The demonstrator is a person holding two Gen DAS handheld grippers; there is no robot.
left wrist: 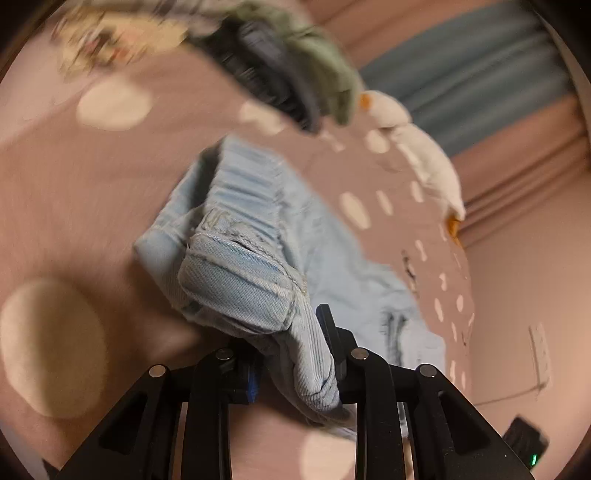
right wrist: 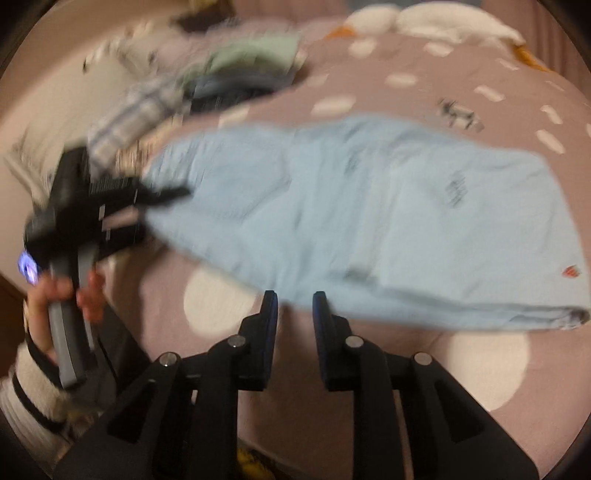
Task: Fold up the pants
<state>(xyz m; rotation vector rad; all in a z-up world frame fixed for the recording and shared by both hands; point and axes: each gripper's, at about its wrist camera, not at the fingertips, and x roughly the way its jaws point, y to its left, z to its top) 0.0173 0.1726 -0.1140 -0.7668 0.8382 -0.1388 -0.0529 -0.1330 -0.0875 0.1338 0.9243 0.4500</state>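
Note:
Light blue denim pants [right wrist: 369, 214] lie across a pink bed cover with cream dots. My left gripper [left wrist: 291, 350] is shut on the pants' waistband end [left wrist: 258, 280], which is lifted and bunched between its fingers. In the right wrist view the left gripper [right wrist: 162, 195] shows at the left, held by a hand, gripping the pants' left end. My right gripper [right wrist: 293, 306] is open and empty, just at the near edge of the pants, fingers apart with no cloth between them. Both views are motion-blurred.
A pile of other clothes [right wrist: 229, 74], green, dark and plaid, lies at the far left of the bed; it also shows in the left wrist view [left wrist: 280, 70]. A white plush toy [right wrist: 436, 18] lies along the bed's far edge. A pink wall and blue curtain [left wrist: 472, 74] stand behind.

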